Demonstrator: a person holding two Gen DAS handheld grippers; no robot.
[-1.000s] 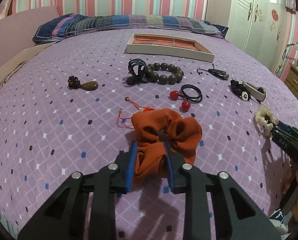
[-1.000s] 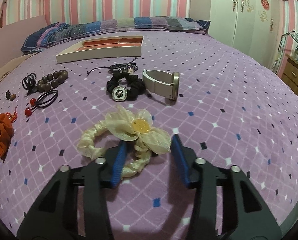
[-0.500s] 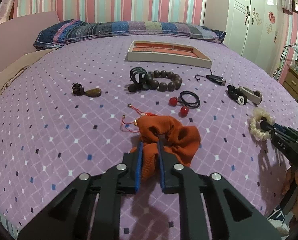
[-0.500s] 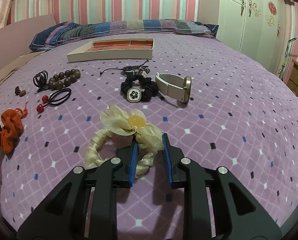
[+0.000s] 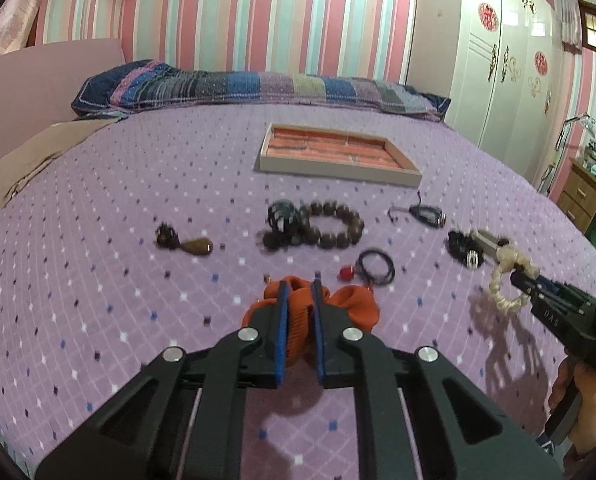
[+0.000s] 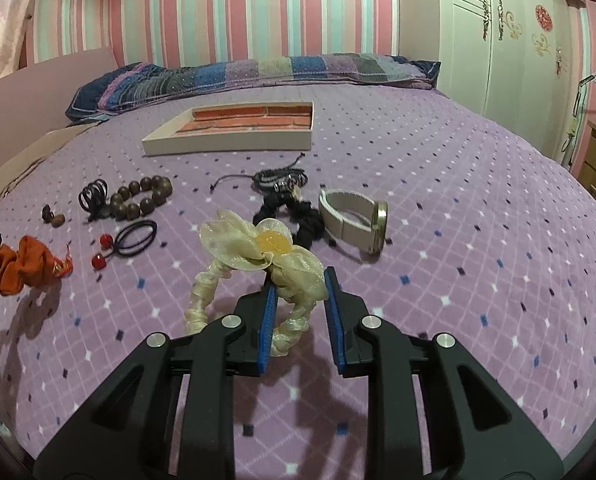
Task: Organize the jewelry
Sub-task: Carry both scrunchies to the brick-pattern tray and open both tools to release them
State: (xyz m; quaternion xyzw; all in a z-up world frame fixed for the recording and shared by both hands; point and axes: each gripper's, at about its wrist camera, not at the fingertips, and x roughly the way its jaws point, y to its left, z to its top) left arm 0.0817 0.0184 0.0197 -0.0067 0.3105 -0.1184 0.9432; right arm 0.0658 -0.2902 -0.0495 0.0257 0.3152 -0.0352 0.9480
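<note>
While scrunchies hang gripped, bead bracelet (image 5: 332, 224), watch (image 6: 356, 222), tray (image 5: 334, 156) beyond.

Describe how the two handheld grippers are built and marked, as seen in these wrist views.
Both grippers, left gripper and right gripper, are matte black linkage frames with silver pivot screws and blue ribbed pads. In the left view, the right one shows faint white lettering and a green light.

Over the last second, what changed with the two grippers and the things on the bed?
The left gripper closed on the orange fabric scrunchie and raised it; its jaws are closing a little more. The right gripper closed on the cream flower hair tie and lifted it off the purple bedspread. The wooden bead bracelet, the grey watch and the compartment tray lie as before.
</note>
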